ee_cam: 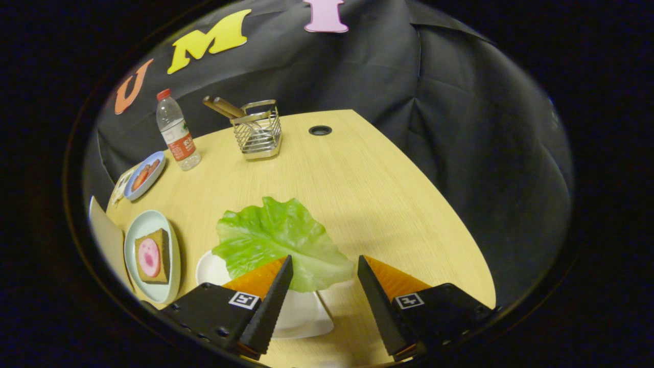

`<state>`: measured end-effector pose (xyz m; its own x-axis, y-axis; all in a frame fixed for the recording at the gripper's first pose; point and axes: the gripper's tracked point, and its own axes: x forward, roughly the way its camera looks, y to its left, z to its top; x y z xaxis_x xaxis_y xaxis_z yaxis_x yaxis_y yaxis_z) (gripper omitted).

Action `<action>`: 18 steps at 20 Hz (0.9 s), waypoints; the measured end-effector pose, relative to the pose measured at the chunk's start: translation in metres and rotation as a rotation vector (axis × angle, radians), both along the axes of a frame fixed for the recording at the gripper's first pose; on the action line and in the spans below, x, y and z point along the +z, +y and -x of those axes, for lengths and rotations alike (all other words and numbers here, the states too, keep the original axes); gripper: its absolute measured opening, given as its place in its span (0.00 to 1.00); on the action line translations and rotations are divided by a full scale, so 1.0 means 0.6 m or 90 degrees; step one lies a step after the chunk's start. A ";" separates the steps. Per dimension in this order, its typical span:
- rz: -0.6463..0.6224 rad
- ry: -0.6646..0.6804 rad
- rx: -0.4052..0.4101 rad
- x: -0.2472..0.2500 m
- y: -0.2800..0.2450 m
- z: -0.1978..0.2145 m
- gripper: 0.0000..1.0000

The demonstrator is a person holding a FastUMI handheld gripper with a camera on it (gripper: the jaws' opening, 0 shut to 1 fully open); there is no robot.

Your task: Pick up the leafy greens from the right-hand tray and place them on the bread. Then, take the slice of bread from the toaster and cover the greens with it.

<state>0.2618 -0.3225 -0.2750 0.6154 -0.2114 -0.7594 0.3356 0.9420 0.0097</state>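
Gripper [324,266] spread wide, holding nothing, poised over pale wood table [357,174]. Black cloth wall behind. Lettuce leaf [278,240] just ahead of fingers, draped over white tray [301,317], long axis slanting from left finger's far side toward gap. Bare tabletop to right, table edge beyond. Bread on plate [152,255] at left.

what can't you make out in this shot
- White tray: partly covered by the lettuce leaf and the open gripper's fingers.
- Far blue plate: food too small to identify.
- Utensils in the wire holder: only handles show.
- Bottle label: too small.
- Pale object beside the bread plate: cut off.
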 end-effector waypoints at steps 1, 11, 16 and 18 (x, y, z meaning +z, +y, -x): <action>-0.008 0.005 -0.005 -0.006 0.001 -0.001 0.81; 0.004 -0.033 0.031 0.018 0.019 -0.016 0.10; 0.009 -0.072 0.052 0.059 0.044 -0.016 0.00; 0.020 -0.092 0.062 0.085 0.059 -0.013 0.00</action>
<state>0.2698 -0.2874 -0.2238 0.7364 -0.1683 -0.6552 0.2403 0.9705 0.0208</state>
